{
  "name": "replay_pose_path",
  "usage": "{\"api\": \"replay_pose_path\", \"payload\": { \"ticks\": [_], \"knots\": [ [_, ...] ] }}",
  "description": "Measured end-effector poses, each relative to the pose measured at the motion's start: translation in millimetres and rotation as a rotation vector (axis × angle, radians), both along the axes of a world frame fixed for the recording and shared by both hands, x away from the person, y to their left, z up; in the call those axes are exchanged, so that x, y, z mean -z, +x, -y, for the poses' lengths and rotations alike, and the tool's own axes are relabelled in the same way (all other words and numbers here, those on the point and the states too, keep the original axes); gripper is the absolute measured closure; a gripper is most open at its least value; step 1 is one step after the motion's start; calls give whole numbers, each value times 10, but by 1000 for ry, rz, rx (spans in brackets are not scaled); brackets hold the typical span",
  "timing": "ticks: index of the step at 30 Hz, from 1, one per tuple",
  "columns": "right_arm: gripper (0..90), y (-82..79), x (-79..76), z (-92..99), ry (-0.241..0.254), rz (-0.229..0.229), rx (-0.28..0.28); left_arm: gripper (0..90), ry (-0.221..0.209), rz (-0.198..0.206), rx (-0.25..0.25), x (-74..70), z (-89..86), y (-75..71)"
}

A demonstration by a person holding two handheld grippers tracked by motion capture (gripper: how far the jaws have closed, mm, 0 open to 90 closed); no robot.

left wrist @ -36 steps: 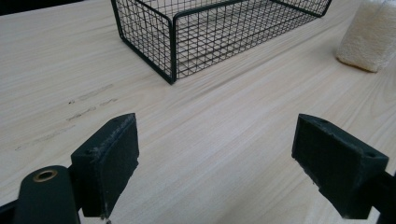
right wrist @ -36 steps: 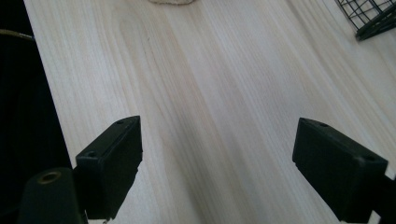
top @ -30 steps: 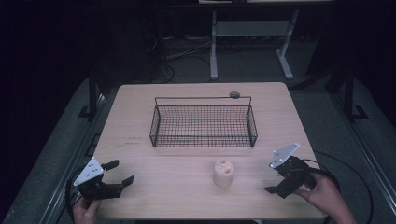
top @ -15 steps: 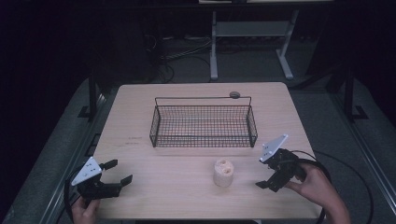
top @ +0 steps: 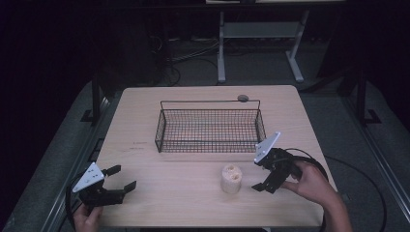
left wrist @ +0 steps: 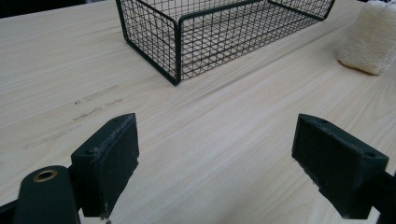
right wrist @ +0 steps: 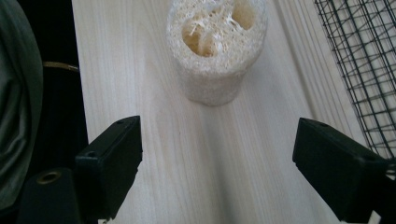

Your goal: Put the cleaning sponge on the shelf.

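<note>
Since a second ago the right gripper has slid leftward over the surface and now sits just beside the loofah piece, its jaws spread wide and pointed at it without touching. From the right gripper view the loofah piece stands upright ahead of the gap between the jaws, its hollow, fibrous top showing, with the wire basket off to one side. The left gripper has hardly shifted; it rests near the front left corner of the surface, jaws also wide apart and holding nothing. In the high view the wire basket stands at the middle of the surface, with the loofah piece in front of it, toward its right end, near but apart from it.
</note>
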State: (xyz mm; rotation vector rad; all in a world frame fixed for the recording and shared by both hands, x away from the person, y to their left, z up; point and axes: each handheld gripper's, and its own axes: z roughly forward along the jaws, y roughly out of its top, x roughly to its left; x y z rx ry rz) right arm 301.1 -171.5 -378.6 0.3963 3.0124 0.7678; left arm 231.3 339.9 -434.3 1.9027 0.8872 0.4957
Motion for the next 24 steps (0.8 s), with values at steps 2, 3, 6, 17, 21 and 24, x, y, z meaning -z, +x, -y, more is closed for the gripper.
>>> {"api": "replay_pose_path", "payload": {
  "ticks": [2,3,6,17,21,24],
  "knots": [
    [152,8,-8,-29,1,1,-7,141,-1,-1,0,1,0,-1],
    [152,8,-8,-29,1,1,-7,141,-1,-1,0,1,0,-1],
    [152,21,-19,-81,-7,2,-12,141,0,-2,2,2,0,-5],
    [152,89,-26,-263,-2,-13,-39,141,-2,-1,1,0,8,-10],
    [152,112,-32,-339,-14,-15,-49,141,-3,1,1,-4,0,-12],
    [152,120,-36,-372,-18,-14,-54,140,-3,4,1,-6,-3,-15]
  ]
}}
